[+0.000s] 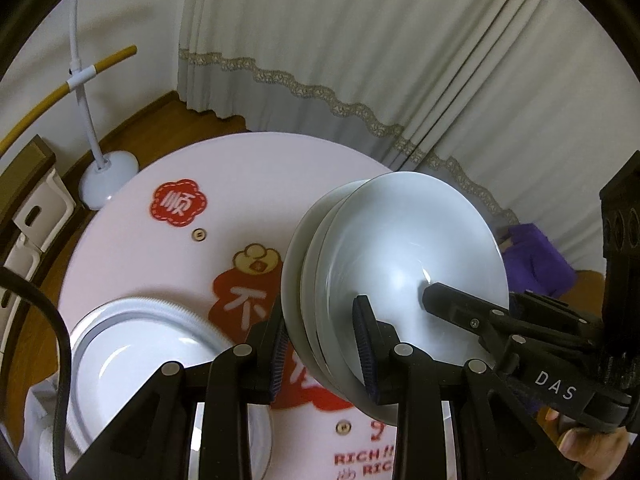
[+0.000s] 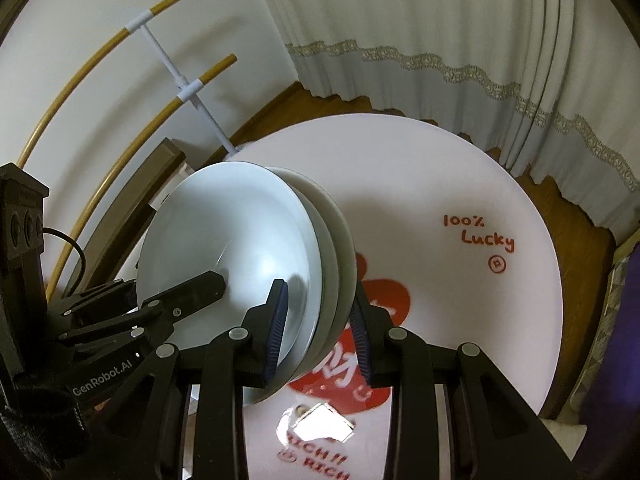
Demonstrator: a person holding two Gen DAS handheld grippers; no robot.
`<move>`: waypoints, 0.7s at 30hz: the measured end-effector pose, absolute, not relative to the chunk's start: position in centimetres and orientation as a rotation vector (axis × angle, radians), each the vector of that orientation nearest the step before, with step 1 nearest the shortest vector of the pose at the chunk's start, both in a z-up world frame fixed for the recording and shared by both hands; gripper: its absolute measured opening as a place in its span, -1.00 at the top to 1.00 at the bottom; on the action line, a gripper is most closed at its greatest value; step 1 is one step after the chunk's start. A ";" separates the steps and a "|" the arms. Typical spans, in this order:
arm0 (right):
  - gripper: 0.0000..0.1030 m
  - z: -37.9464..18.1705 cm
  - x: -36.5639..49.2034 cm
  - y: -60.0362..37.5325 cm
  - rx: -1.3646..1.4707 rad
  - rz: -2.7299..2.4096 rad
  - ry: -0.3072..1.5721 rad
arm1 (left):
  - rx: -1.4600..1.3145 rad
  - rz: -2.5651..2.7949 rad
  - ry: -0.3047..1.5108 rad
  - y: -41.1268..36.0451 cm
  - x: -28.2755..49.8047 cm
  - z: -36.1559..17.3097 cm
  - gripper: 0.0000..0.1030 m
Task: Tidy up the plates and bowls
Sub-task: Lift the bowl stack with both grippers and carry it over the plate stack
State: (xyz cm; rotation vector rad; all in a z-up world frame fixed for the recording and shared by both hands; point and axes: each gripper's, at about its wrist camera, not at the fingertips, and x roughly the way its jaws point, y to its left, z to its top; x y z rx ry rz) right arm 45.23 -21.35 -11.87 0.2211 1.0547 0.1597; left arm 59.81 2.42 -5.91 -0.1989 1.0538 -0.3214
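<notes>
A stack of white bowls (image 1: 400, 264) is held up on edge above the round white table (image 1: 224, 168). My left gripper (image 1: 322, 354) is shut on the stack's lower rim. My right gripper (image 2: 320, 328) is shut on the same stack (image 2: 240, 248) from the opposite side. Each gripper shows in the other's view, reaching across a bowl face. A large white plate (image 1: 132, 360) with a ridged rim lies flat on the table at the lower left in the left wrist view.
The table (image 2: 440, 184) carries red printed stickers and lettering. A white floor stand (image 1: 106, 172) with yellow rods stands beyond the table. Curtains (image 1: 360, 60) hang behind. A purple cloth (image 1: 536, 260) lies at the right. Wooden furniture is at the left.
</notes>
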 end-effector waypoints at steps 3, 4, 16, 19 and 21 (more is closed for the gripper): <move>0.40 -11.0 43.4 -20.0 0.215 0.170 1.035 | -0.200 -0.312 1.033 3.8 57.5 -5.0 0.47; 0.40 -10.7 42.8 -19.5 0.213 0.174 1.029 | -0.202 -0.309 1.028 4.2 56.7 -4.7 0.47; 0.40 -10.5 38.3 -13.7 0.194 0.230 1.018 | -0.211 -0.251 1.003 10.7 48.3 -3.8 0.47; 0.40 -11.0 38.0 -12.1 0.191 0.246 1.026 | -0.221 -0.234 1.009 12.3 47.1 -4.0 0.47; 0.40 -11.6 38.0 -11.0 0.187 0.259 1.035 | -0.225 -0.220 1.011 13.5 46.5 -4.1 0.47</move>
